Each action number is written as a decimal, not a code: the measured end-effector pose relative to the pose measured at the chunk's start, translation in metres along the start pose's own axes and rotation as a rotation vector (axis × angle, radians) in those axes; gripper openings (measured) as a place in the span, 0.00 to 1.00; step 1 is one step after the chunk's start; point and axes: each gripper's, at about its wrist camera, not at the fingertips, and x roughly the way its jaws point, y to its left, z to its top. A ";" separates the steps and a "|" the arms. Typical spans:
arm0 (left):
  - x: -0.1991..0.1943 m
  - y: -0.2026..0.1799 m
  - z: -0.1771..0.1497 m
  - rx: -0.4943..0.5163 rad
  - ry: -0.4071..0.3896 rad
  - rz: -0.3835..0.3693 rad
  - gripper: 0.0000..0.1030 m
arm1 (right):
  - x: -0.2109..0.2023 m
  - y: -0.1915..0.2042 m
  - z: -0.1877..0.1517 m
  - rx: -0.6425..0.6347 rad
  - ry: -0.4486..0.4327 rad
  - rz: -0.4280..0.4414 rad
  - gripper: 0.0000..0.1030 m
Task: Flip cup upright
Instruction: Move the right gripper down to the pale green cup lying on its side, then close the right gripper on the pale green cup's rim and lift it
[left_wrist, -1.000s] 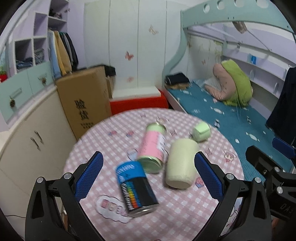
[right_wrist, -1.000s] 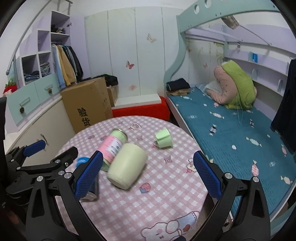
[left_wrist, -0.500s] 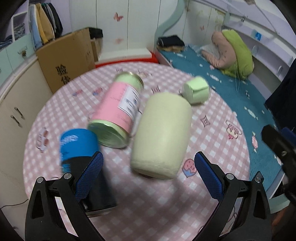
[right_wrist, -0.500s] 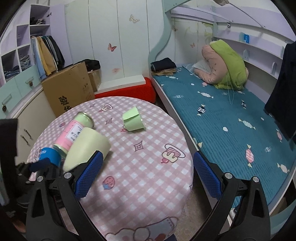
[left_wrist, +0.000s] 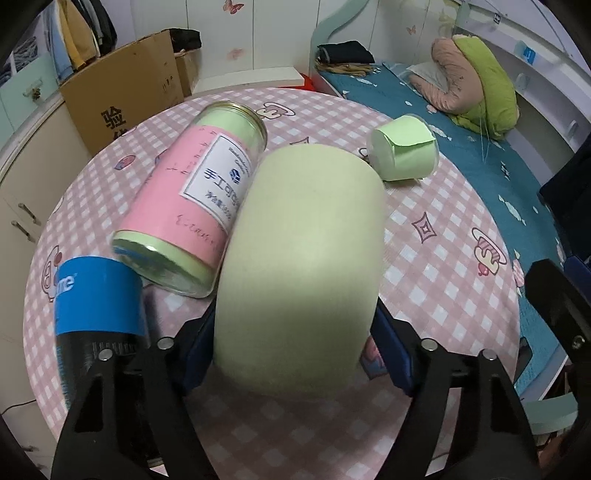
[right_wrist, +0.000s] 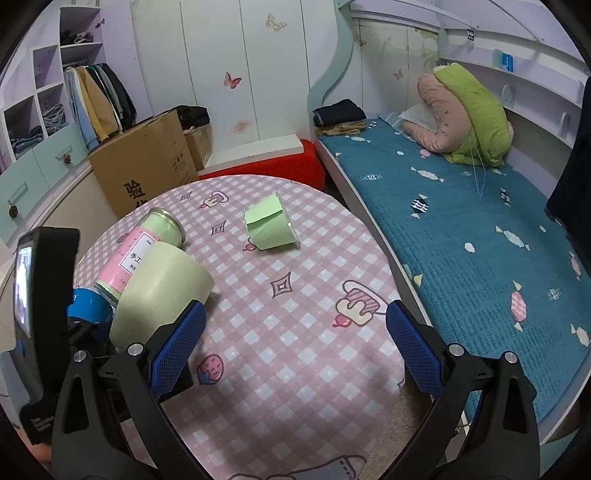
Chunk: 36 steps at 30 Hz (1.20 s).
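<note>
A large pale green cup (left_wrist: 303, 258) lies on its side on the pink checked round table (left_wrist: 443, 266). My left gripper (left_wrist: 295, 354) has its blue pads against both sides of the cup's near end, shut on it. The cup also shows in the right wrist view (right_wrist: 159, 291), with the left gripper's body (right_wrist: 40, 332) beside it. My right gripper (right_wrist: 295, 343) is open and empty above the table's near right part, to the right of the cup.
A pink-labelled jar (left_wrist: 192, 195) and a blue and black can (left_wrist: 96, 317) lie on their sides left of the cup. A small green paper cup (left_wrist: 404, 147) lies on its side farther back. A bed (right_wrist: 461, 236) runs along the right; a cardboard box (right_wrist: 144, 166) stands behind the table.
My left gripper moved forward and down onto the large green cup and closed its pads around it. My right gripper drew back to the right and stayed open.
</note>
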 end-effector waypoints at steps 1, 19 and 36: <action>0.000 -0.001 0.000 -0.002 0.001 0.000 0.70 | 0.000 -0.001 0.000 0.001 0.000 0.002 0.95; -0.034 -0.001 -0.058 -0.119 0.064 -0.126 0.70 | -0.049 0.004 -0.022 -0.041 0.004 -0.001 0.95; -0.082 0.010 -0.080 -0.030 -0.024 -0.166 0.84 | -0.057 0.009 -0.036 0.064 0.050 0.115 0.95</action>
